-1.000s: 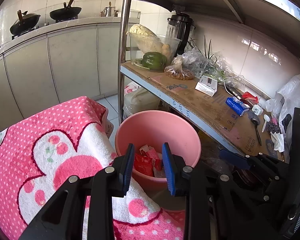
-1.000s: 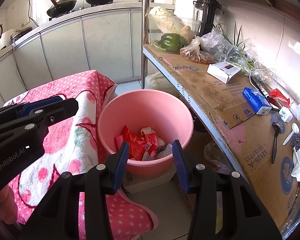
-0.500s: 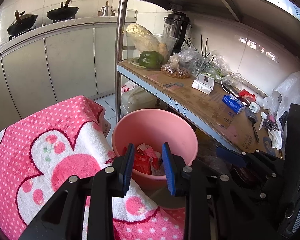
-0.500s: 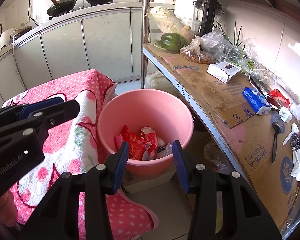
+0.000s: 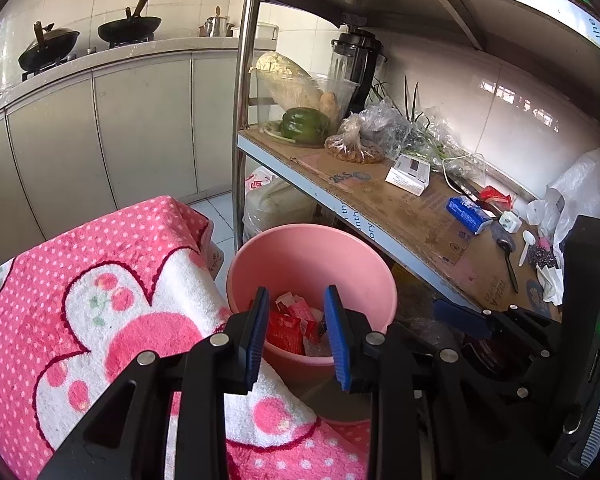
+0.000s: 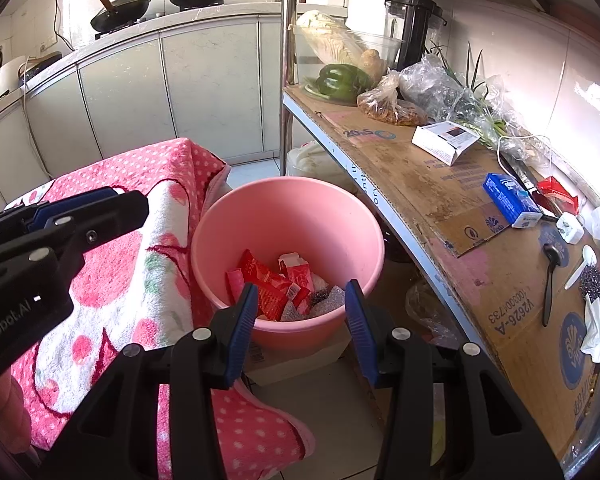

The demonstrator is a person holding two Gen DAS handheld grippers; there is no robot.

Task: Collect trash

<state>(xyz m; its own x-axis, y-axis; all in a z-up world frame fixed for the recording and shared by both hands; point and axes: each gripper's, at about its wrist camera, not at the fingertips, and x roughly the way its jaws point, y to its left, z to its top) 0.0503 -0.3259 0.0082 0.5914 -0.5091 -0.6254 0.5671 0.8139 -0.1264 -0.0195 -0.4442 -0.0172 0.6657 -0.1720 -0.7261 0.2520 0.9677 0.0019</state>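
Two black grippers with blue pads, left (image 5: 296, 320) and right (image 6: 300, 312), hover part-open and empty above a round pink plastic bucket (image 6: 288, 200) (red wrappers (image 6: 268, 284) inside) between a pink polka-dot towel (image 5: 100, 280) and a cardboard-lined metal shelf (image 6: 440, 184).

The right hand-held gripper (image 6: 300, 308), jaws apart and empty, hangs over a pink bucket (image 6: 292, 216) holding red wrappers (image 6: 264, 280).
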